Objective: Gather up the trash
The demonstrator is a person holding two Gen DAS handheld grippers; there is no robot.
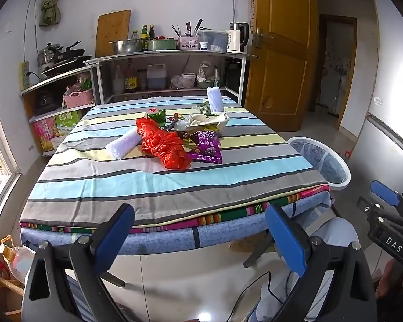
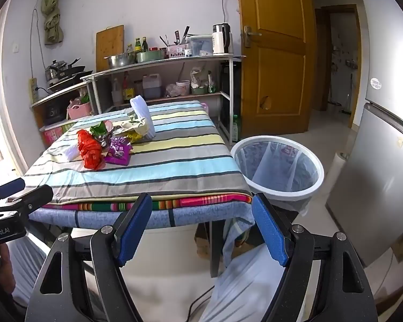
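Beside the table, the lined bin holds no visible trash; both grippers gape apart

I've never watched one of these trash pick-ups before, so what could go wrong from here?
Both grippers, left and right, hang open and empty short of the table.

1. The trash sits heaped together, so grabbing the red plastic bag might drag the purple wrapper along.
2. The bin stands off the table's right side; a light piece released too early could miss it.
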